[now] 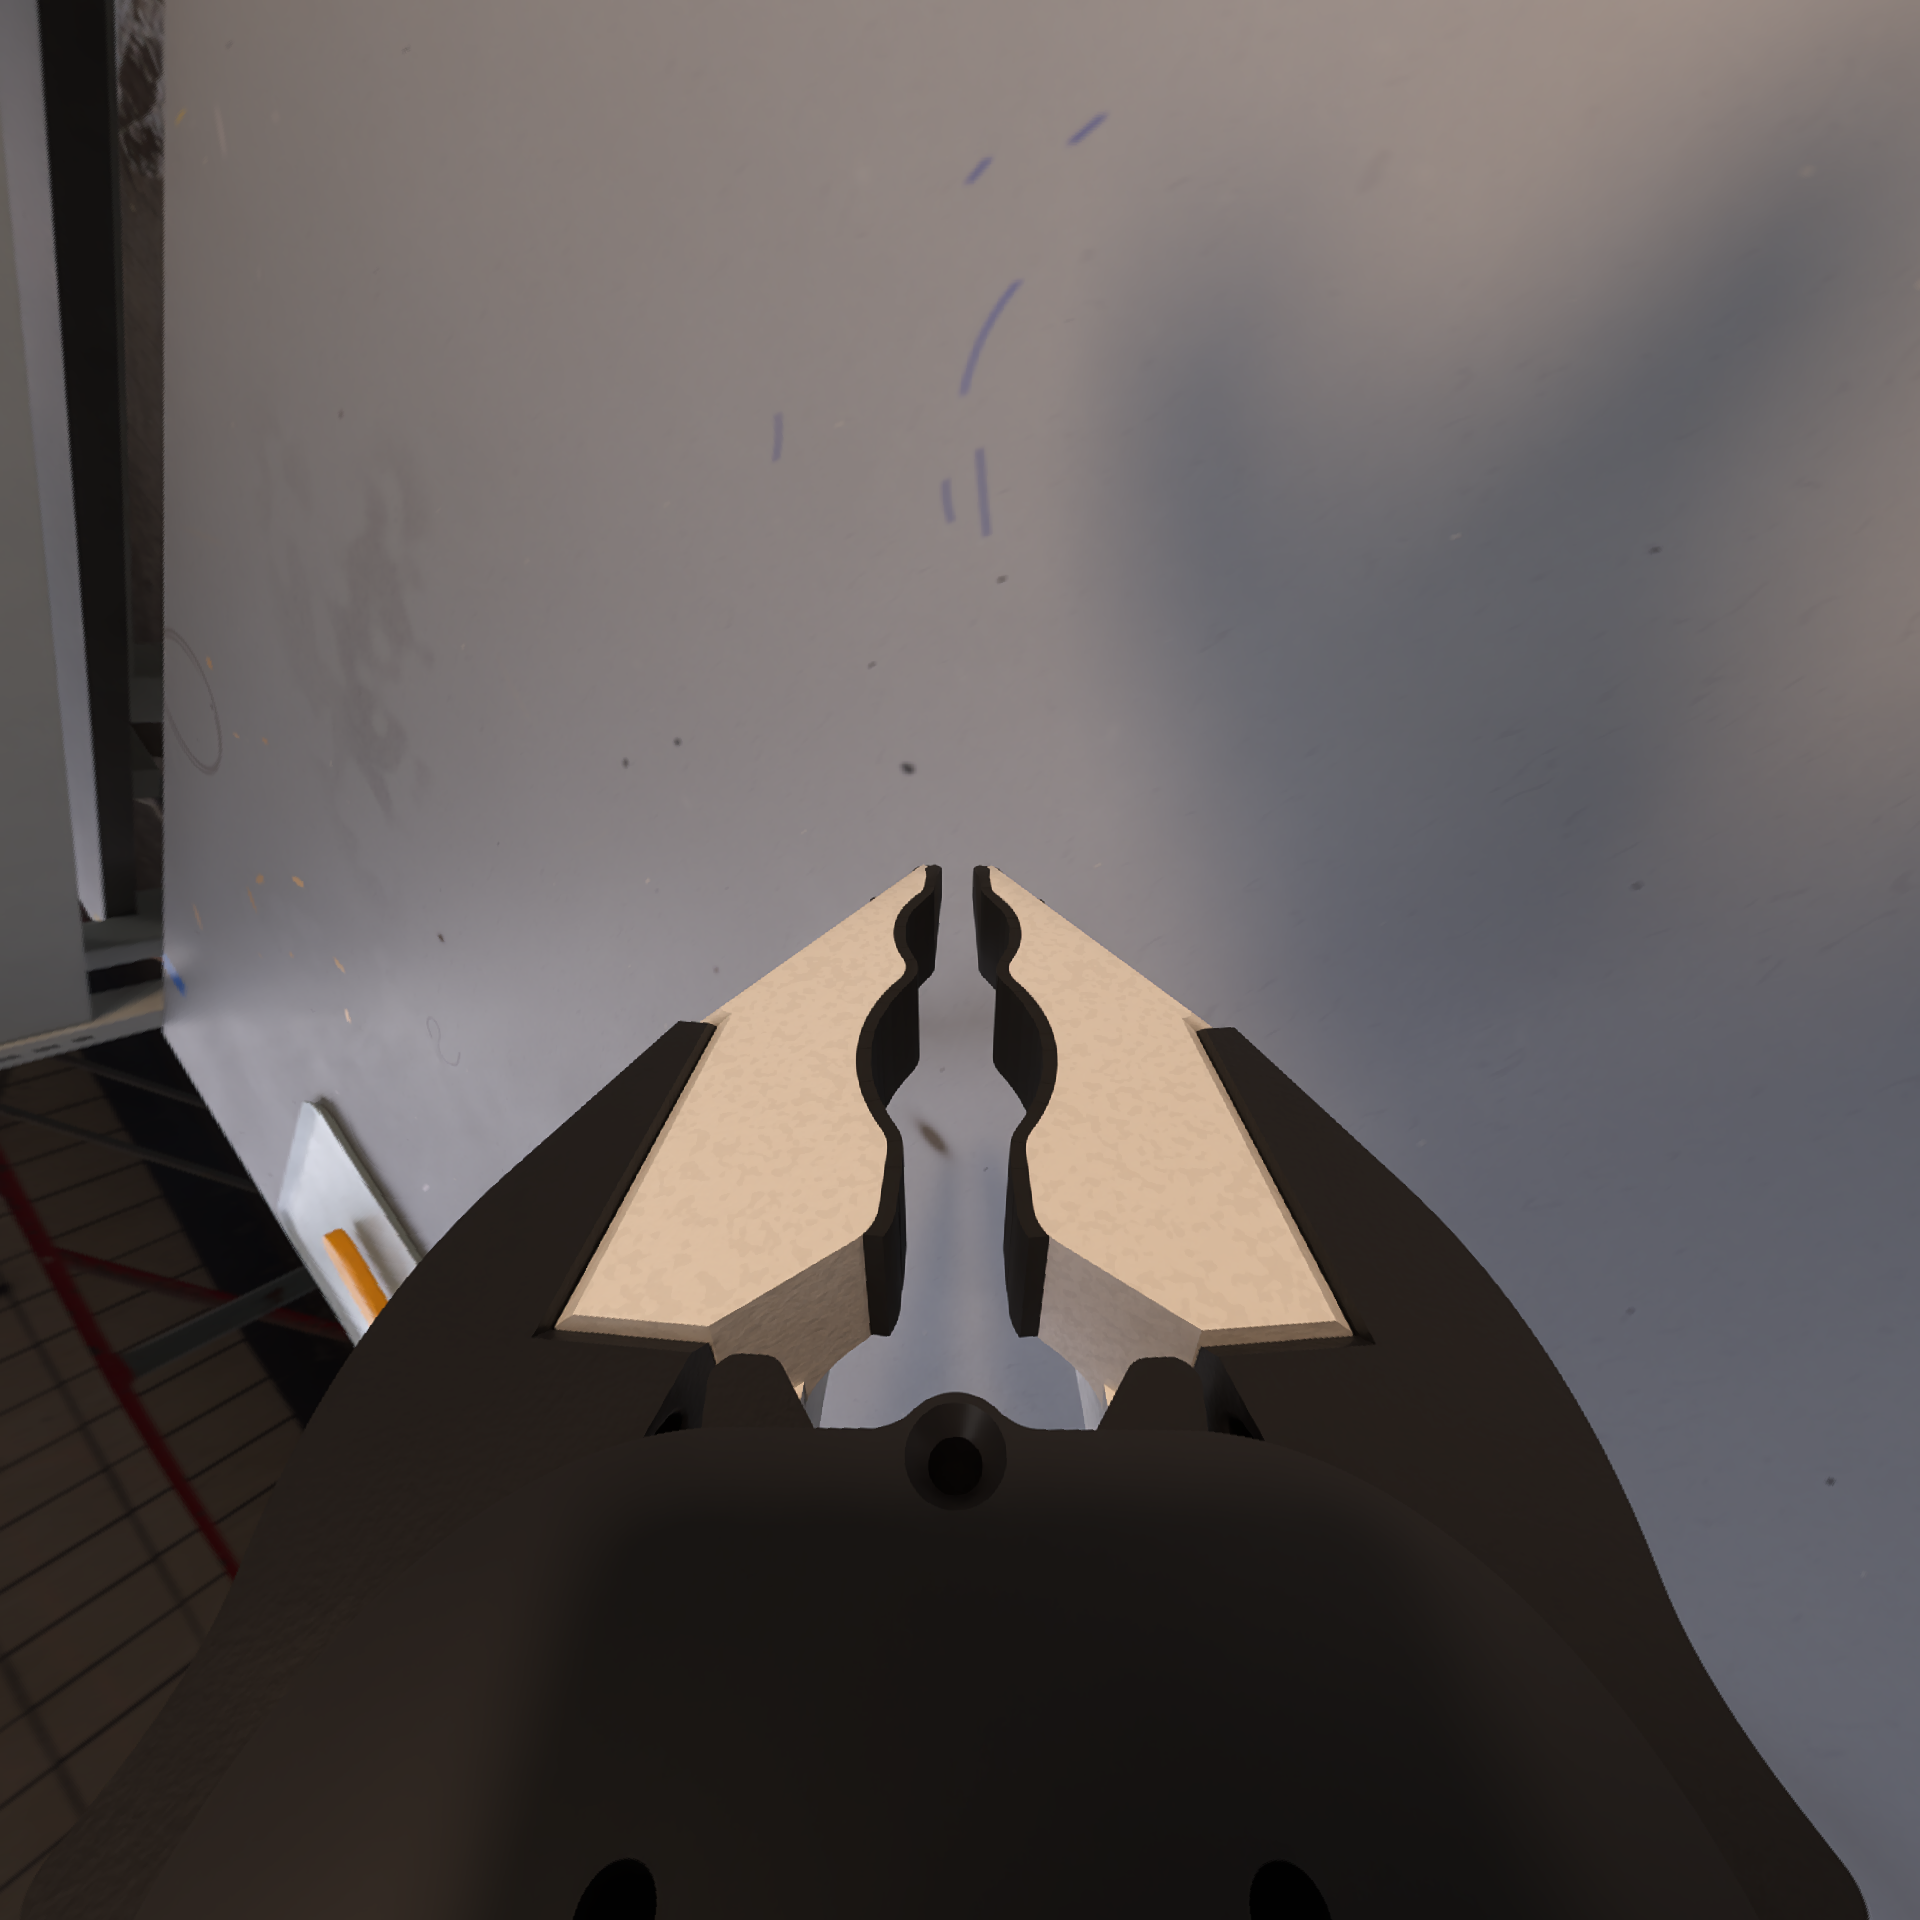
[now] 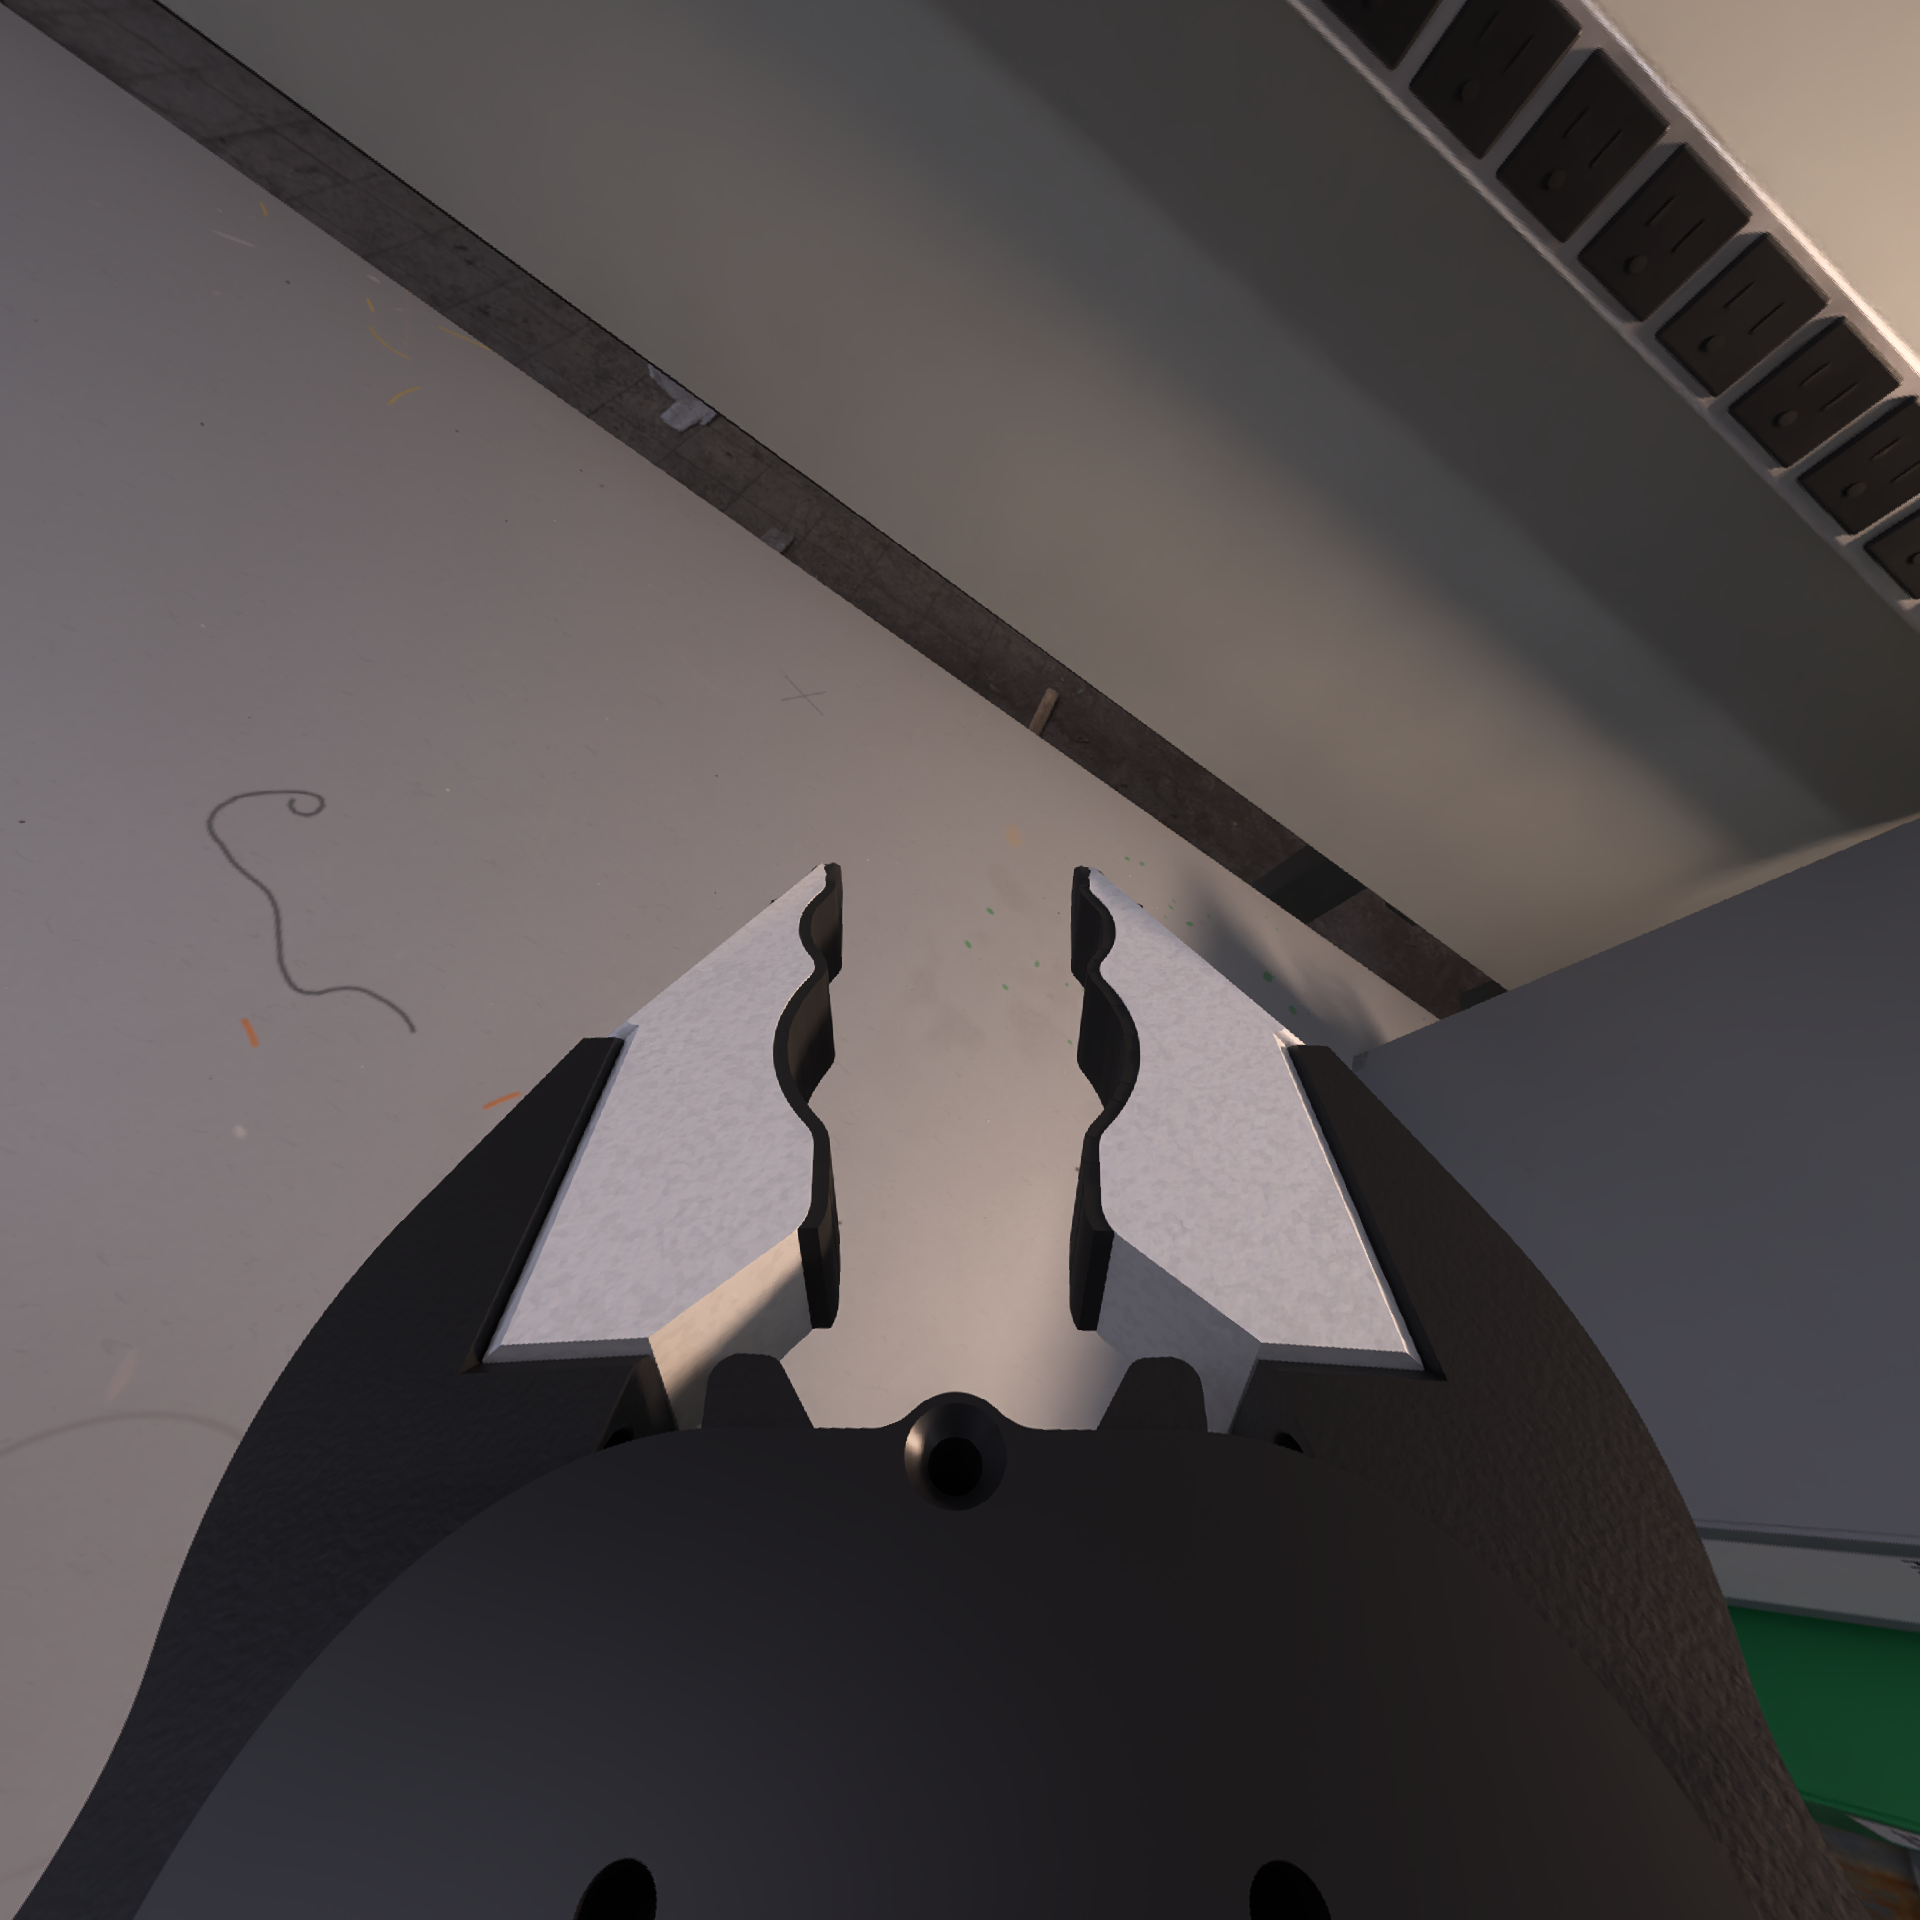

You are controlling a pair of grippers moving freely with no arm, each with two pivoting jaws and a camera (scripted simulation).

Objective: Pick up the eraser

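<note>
My left gripper (image 1: 957, 883) has tan fingers, nearly shut with a thin gap and nothing between them, over a white tabletop (image 1: 1039, 675) with blue pen marks. A white flat piece with an orange strip (image 1: 348, 1236) lies at the table's left edge, partly hidden behind the gripper body; I cannot tell whether it is the eraser. My right gripper (image 2: 956, 883) has grey fingers, open and empty, above a pale tabletop (image 2: 416, 727) with scribbles. No sure eraser shows in the right wrist view.
A dark gap (image 2: 831, 530) runs diagonally between two pale surfaces. A grey box (image 2: 1662, 1195) stands right of the right gripper, with a green thing (image 2: 1829, 1704) below it. A slotted rail (image 2: 1662, 239) crosses the top right. Floor and a red bar (image 1: 125, 1351) lie off the table's left edge.
</note>
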